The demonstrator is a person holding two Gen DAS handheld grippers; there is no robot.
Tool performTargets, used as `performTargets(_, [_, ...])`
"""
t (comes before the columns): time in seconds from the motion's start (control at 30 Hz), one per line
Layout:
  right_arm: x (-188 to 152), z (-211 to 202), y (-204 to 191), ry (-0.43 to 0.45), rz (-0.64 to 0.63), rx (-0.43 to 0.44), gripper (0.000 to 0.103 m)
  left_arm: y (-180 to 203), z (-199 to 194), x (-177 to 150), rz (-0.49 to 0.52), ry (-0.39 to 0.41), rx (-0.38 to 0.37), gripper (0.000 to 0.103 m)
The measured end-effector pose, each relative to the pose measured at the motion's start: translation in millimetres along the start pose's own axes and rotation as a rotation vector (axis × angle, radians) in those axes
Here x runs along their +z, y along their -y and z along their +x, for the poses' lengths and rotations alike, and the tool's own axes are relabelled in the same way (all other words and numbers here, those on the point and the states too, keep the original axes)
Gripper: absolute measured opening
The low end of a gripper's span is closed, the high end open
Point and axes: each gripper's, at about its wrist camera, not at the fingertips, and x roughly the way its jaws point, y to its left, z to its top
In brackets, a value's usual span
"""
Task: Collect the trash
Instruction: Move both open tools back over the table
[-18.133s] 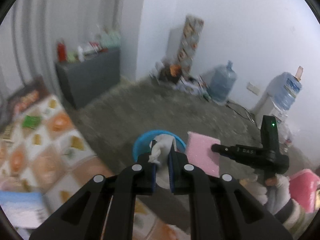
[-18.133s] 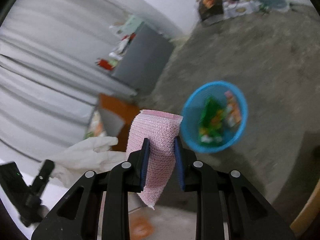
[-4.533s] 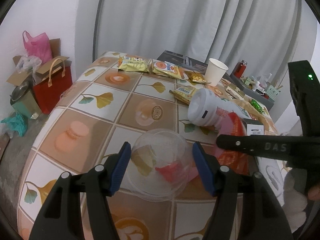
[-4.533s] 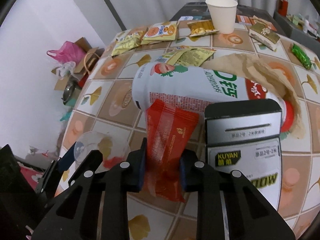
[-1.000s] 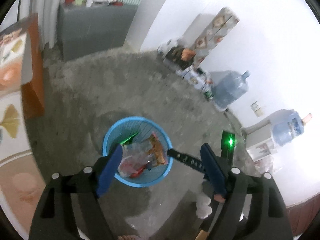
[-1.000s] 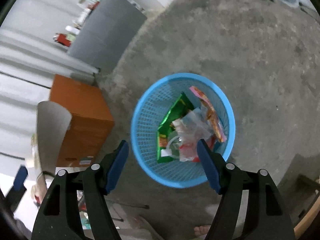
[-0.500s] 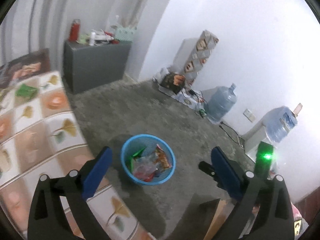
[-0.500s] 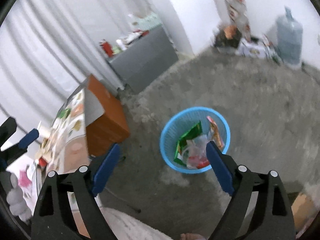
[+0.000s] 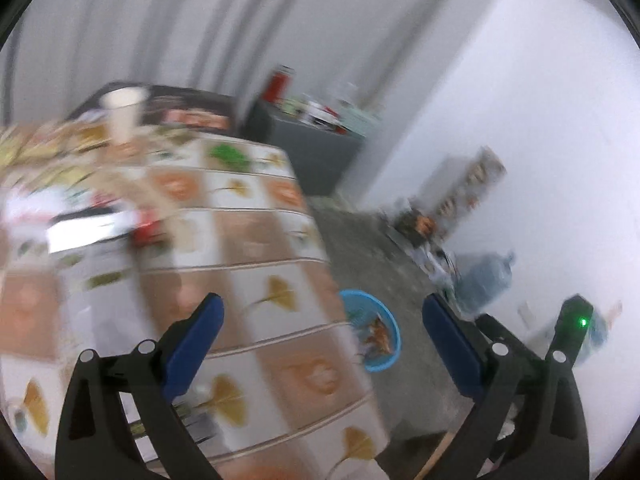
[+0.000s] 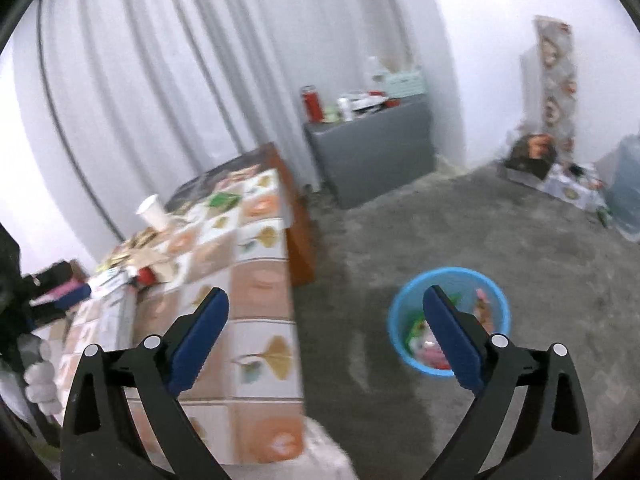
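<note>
A blue trash basket (image 10: 490,292) with wrappers in it stands on the grey floor right of the table; it also shows in the left wrist view (image 9: 384,312). Both views are blurred by motion. My left gripper (image 9: 322,316) is wide open and empty above the table's near corner. My right gripper (image 10: 326,312) is wide open and empty, held above the floor between table and basket. Packets, a box and a white paper cup (image 10: 154,210) lie on the tiled tablecloth (image 10: 262,280); the cup also shows in the left wrist view (image 9: 124,114).
A grey cabinet (image 10: 372,148) with bottles stands against the curtain. Water jugs (image 9: 486,280) and boxes line the far white wall. The other hand-held gripper's body with a green light (image 9: 576,328) shows at the right.
Both grippers have swung up and away from the basket toward the table. Both stay wide open and empty. The basket now sits lower and to the right in each view.
</note>
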Motion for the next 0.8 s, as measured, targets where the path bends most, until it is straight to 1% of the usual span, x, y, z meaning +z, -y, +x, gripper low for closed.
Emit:
performTargets(0.1, [5,11,-22,-0.042,-0.024,0.074,0.094,-36,-22,-4,-0.089,0.043,0.041,0.097])
performTargets(0.17, [8,20,-34,-0.067,-0.036,0.105,0.094,-62,-37,-5,-0.138,0.076,0.076,0.097])
performTargets(0.3, [13,38,-59,-0.120,-0.039,0.173,0.094,-104,-66,-7,-0.222,0.152,0.118,0.097])
performTargets(0.4, [15,45,-78,-0.150,-0.047,0.210,0.093,-129,-81,-2,-0.247,0.203,0.160,0.097])
performTargets(0.6, [24,66,-112,-0.211,-0.053,0.287,0.094,-173,-97,19,-0.300,0.260,0.216,0.097])
performTargets(0.7, [31,79,-129,-0.243,-0.063,0.323,0.094,-192,-100,42,-0.289,0.259,0.266,0.097])
performTargets(0.8, [43,97,-152,-0.280,-0.089,0.363,0.093,-208,-94,71,-0.254,0.219,0.301,0.097])
